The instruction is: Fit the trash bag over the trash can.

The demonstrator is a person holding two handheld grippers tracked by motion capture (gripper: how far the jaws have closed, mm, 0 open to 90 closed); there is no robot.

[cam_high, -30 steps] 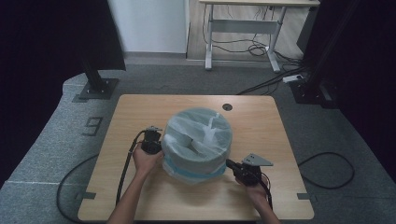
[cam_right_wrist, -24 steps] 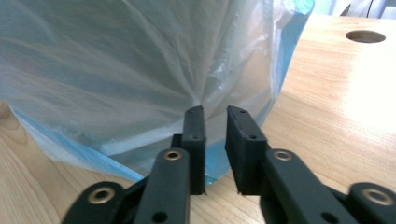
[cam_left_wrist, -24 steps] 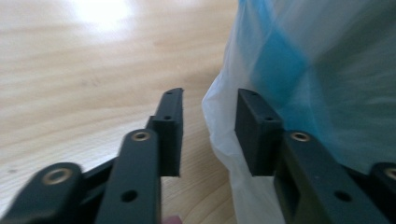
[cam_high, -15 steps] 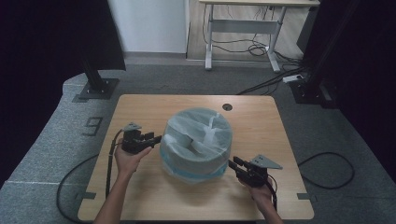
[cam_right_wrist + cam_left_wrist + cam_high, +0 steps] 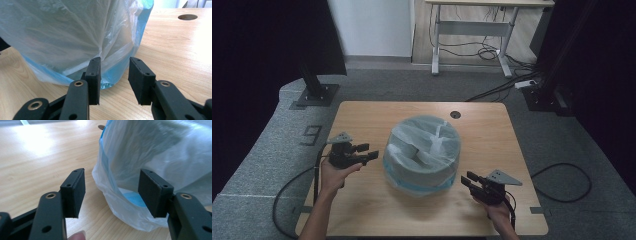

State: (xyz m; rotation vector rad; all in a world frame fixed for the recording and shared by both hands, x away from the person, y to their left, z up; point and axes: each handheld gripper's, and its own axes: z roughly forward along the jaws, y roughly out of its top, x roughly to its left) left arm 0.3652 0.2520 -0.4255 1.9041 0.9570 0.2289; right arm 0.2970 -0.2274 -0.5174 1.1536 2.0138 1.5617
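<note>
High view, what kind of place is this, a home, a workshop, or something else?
Likely a lab or recording studio rather than a home: a lone wooden table on grey carpet, dark curtains hung on stands around it, and a height-adjustable desk frame with loose cables behind.

Bag-lined bin (image 5: pixel 422 152) stands on the table (image 5: pixel 377 117), about central. Left gripper (image 5: pixel 368 151) lies left of the bin; right gripper (image 5: pixel 466 181) right and nearer. Grommet hole (image 5: pixel 455 114) lies behind the bin.

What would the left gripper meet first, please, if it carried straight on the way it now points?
Most likely the plastic-wrapped round bin: the left gripper points at its side, and the loose film bulges just beyond its open jaws, though the exact gap is hard to judge.
</note>
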